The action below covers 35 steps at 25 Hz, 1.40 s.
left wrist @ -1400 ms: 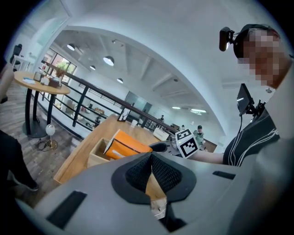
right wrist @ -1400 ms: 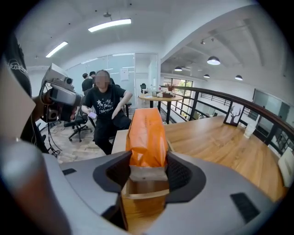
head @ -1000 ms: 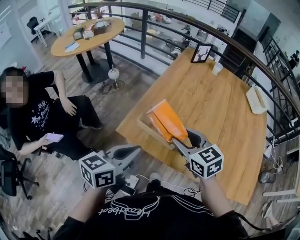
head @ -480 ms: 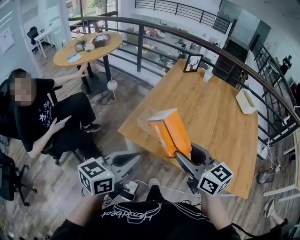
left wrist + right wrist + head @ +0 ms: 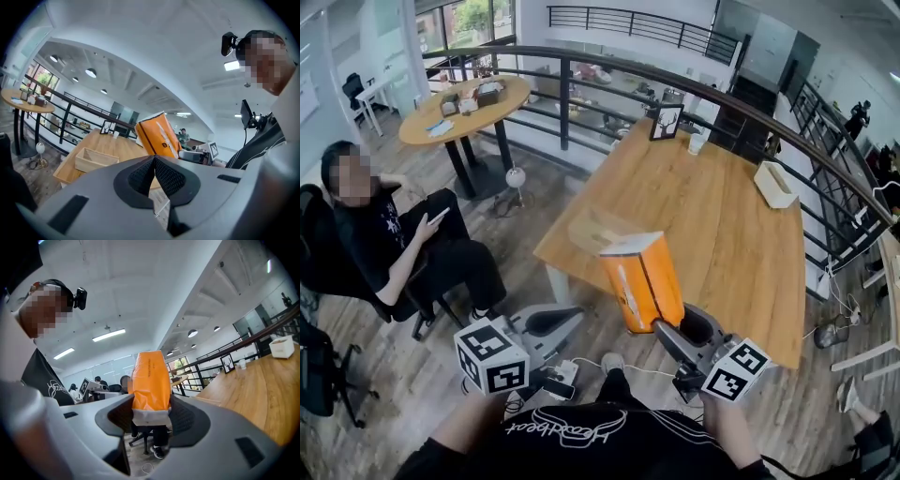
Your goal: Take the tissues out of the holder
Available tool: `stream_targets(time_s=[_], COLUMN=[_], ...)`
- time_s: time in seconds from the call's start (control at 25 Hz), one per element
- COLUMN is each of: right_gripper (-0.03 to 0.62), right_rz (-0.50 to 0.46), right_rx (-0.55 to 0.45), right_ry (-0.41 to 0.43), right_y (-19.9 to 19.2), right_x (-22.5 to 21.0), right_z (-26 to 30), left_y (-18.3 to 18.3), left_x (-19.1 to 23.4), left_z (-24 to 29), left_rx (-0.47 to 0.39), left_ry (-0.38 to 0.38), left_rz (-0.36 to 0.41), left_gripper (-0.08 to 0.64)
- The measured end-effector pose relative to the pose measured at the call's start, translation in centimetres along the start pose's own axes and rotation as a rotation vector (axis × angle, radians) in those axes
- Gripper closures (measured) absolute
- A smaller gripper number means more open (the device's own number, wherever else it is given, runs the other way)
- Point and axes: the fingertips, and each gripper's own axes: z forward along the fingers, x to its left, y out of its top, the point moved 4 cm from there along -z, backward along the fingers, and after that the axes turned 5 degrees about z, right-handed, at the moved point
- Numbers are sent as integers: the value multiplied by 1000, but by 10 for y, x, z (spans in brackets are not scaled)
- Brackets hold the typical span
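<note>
- The table (image 5: 741, 234) runs away from the person. Its near left corner carries the holder, and the rest of the top in front of the person is mostly bare wood.
- The holder (image 5: 586, 234) is an open wooden box lying flat on that corner. From the left gripper view its inside looks empty (though the far end is not visible).
- The pack (image 5: 642, 281) of tissues, orange with a pale end, is already out of the holder and is up in the air at the table's near edge. It is just on the person's side of the box and to the right of it, and it touches neither box nor table.
- The pack's long axis stands nearly upright. It rises from the jaws with the top leaning a little toward the holder, so the lower end is the gripped one.
- The right gripper (image 5: 151, 416) is clamped on that lower pale end with a pad on each broad face. The pack runs straight out along the jaws and away from the hand.
- The left gripper (image 5: 154, 171) has its pads pressed together on nothing. It sits low and left of the pack, off the table edge and well apart from it.
- The right hand alone has the pack, so I judge setting it down on the bare wood to the right to be that hand's job (the box lies the other way).
</note>
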Motion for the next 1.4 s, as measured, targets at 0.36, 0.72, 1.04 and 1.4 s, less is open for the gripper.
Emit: stream_targets(time_s=[0.36,0.72,1.04,1.4], right_gripper=[370,368,368,368], right_rz=[30,26,-2,-21], right_rx=[-50,-38,-18,-10], right_ry=[-15,-20,-29,-20], right_y=[-13,-13,-18,-12], right_x=[22,34,38,40], right_z=[-30,-42,-39,-36], left_y=[-4,4,3,8], left_x=[-24,-40,-44,-46], left_z=[-12,-13,-15,-15], left_rx=[-23,-34,-27,-21], left_ry=[-42,-72,-81,-74], left_rz=[28,44,59,66], left_gripper=[548,548,548,548])
